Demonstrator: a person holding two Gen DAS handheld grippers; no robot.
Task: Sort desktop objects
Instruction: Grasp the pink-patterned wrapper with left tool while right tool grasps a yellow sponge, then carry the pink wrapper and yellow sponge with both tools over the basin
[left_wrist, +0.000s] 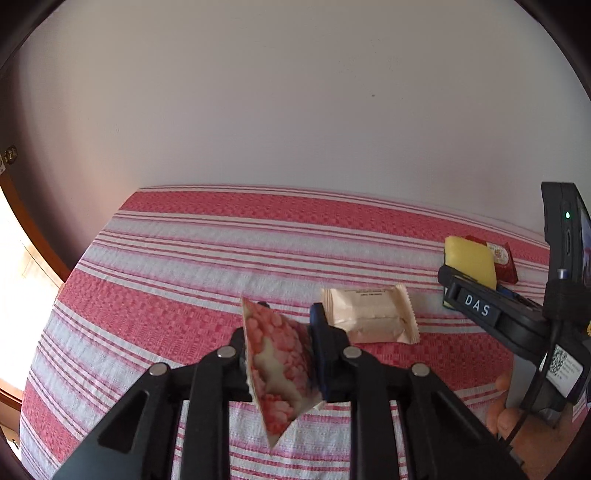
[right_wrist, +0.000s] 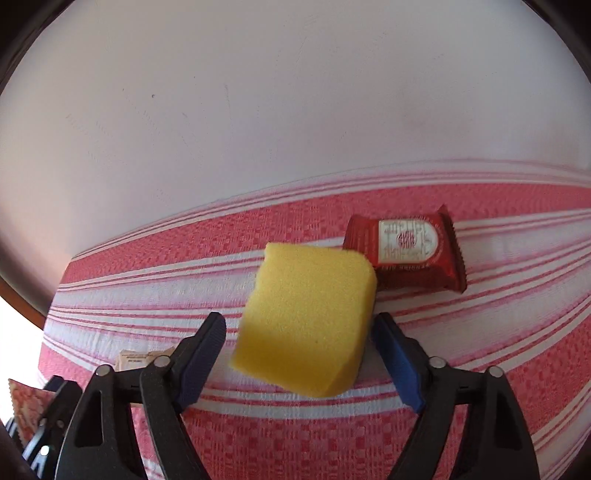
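Left wrist view: the left claw (left_wrist: 282, 354) pinches a pink-patterned sachet (left_wrist: 279, 363) above the striped tabletop (left_wrist: 177, 258), a beige packet (left_wrist: 371, 314) lying just beyond. Right wrist view: the right claw (right_wrist: 299, 345), half-open, straddles a yellow sponge (right_wrist: 306, 321) without touching it, beside a red packet (right_wrist: 406, 254).

We see a table under a red-and-white striped cloth (left_wrist: 184, 258); on it lie a beige packet (left_wrist: 369, 314), a yellow sponge (right_wrist: 306, 321) and a red packet (right_wrist: 406, 251).
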